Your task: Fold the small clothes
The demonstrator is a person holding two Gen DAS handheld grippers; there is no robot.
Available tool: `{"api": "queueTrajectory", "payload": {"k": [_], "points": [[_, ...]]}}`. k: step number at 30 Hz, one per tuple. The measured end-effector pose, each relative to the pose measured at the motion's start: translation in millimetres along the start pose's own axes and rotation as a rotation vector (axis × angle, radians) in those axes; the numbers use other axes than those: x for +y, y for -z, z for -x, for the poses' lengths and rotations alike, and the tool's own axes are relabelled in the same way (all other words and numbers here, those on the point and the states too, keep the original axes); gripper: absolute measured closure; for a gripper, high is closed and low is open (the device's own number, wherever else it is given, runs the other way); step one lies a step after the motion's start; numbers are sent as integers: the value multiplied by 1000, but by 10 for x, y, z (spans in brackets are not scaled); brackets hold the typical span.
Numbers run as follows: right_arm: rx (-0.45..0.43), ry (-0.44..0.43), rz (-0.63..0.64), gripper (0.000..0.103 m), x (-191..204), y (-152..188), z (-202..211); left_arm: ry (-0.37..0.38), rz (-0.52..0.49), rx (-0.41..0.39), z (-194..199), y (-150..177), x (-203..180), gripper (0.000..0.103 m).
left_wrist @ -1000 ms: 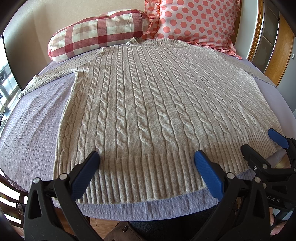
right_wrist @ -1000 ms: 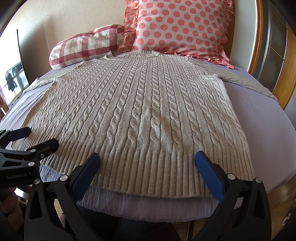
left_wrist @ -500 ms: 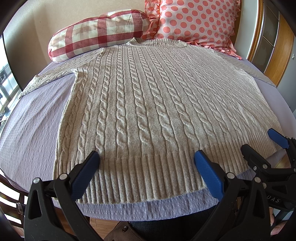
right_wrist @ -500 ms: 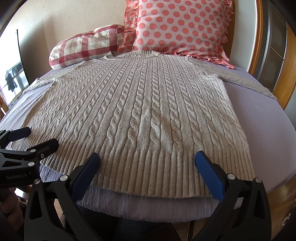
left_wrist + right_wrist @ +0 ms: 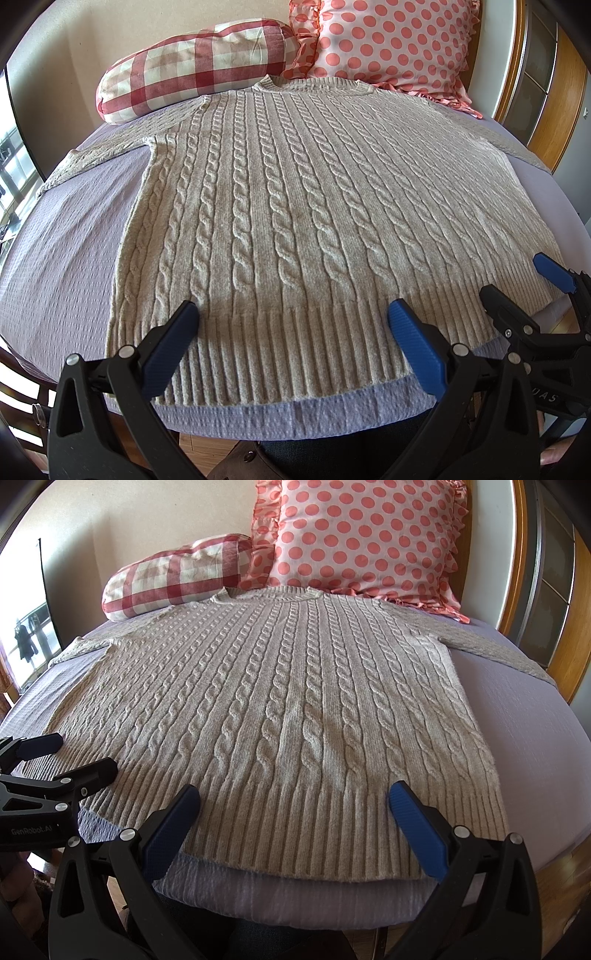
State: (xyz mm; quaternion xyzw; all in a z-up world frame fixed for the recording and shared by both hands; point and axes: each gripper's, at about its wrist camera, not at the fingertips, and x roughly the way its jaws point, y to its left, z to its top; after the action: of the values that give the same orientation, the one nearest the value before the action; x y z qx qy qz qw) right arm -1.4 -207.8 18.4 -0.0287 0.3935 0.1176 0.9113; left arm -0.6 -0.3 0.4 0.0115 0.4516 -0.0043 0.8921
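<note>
I am holding my left gripper [image 5: 291,310] over the bottom edge of a gray cable-knit sweater [image 5: 314,206]. Its two blue fingers [image 5: 170,347] are spread far apart and are pinching nothing. The sweater is lying flat and face up on a bed with a light purple sheet [image 5: 62,251]. Its ribbed hem is sitting near me at 6 o'clock, and its neck is pointing away at 12 o'clock.

My right gripper [image 5: 293,794] is also hanging over the hem, more toward the sweater's right side. Its fingers are wide apart too, with nothing between them. In the left camera view I am seeing my right gripper at 3 o'clock, just over the hem corner. In the right camera view my left gripper is showing at 9 o'clock.

One sleeve is stretching out toward 10 o'clock and the other toward 2 o'clock. A red and white checked pillow [image 5: 195,66] is lying past the neck at 11 o'clock. A pink pillow with red dots [image 5: 395,40] is leaning up beside it at 1 o'clock, touching it.
</note>
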Motion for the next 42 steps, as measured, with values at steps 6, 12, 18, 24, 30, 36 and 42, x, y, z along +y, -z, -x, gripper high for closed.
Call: {"api": "queueTrajectory", "payload": {"k": [6,12,18,24,30,36,42], "points": [[-84,-140,-127,1,-668,-351,131,11,-23,-37,30,21,-21,2],[-130,-65,-648,1,-2493,-990,96,202,69,-89,44,-247,329,2],[-122,115,-979,35,-3965,-1195,-403,246,255,-227,57,-646,1029,2],[-112,215,-1189,61,-4765,-1102,-897,145,384,-284,-28,-853,1616,2],[-148,261,-1233,72,-4989,-1108,-1147,45,433,-288,-82,-839,1890,2],[-234,217,-1101,94,-4774,-1327,-1028,-31,479,-326,-44,-763,2213,2],[-363,-8,-715,94,-3443,-2331,-599,-127,458,-321,63,-716,2416,2]]}}
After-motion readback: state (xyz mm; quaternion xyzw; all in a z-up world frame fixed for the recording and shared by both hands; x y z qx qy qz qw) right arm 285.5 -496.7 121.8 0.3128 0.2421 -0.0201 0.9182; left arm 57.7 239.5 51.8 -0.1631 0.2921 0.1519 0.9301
